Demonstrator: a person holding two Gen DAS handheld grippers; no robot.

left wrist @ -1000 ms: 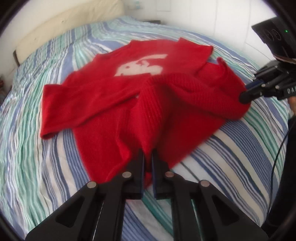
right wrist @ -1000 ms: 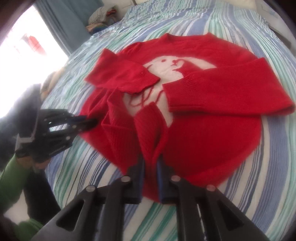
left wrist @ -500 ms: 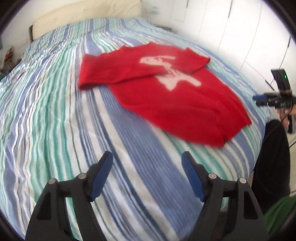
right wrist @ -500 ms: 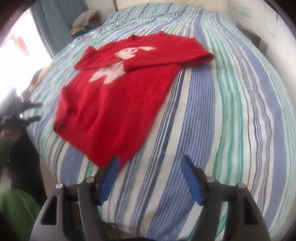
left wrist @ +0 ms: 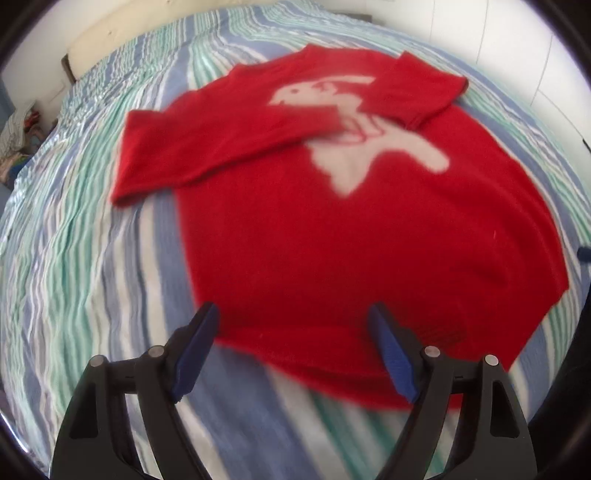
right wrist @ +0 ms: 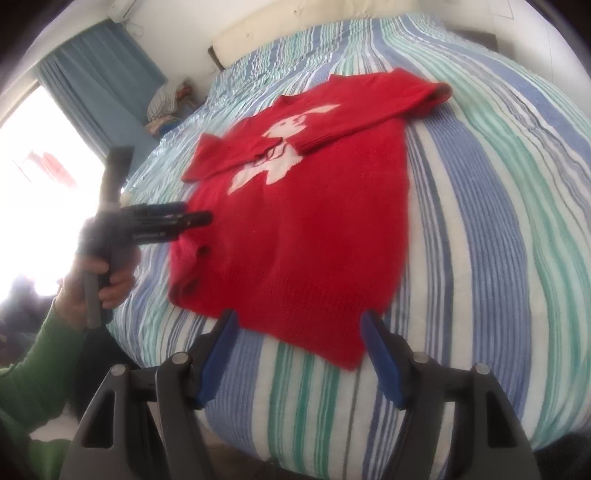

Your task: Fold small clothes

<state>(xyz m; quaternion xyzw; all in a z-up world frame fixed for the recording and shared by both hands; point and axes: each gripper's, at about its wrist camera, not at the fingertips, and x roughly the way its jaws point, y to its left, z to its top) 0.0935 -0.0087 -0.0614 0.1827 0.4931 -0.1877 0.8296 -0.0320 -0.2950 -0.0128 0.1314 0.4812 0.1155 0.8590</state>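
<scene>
A red knit sweater (left wrist: 369, 240) with a white rabbit on its front lies flat on the striped bed (left wrist: 92, 277). Both sleeves are folded across its chest. My left gripper (left wrist: 291, 332) hovers over the near hem, its jaws still opening. The cloth lies under the gap and the pads do not press on it. My right gripper (right wrist: 299, 332) stands open just short of the hem's near corner of the sweater (right wrist: 306, 229). The right wrist view also shows the left gripper (right wrist: 192, 219) from the side at the sweater's left edge, held by a hand (right wrist: 107, 280) in a green sleeve.
The bed's near edge drops off below the right gripper. A cream headboard (right wrist: 295, 33) runs along the far end. A blue curtain (right wrist: 96, 85), a bright window and a pile of clothes (right wrist: 170, 103) lie beyond the bed's left side. White cupboard doors (left wrist: 517, 44) stand to the right.
A second ago both grippers were shut on bunched folds of the sweater's lower part. Both have let go and opened, the sweater now lies spread flat, and both grippers have drawn back to its hem.
</scene>
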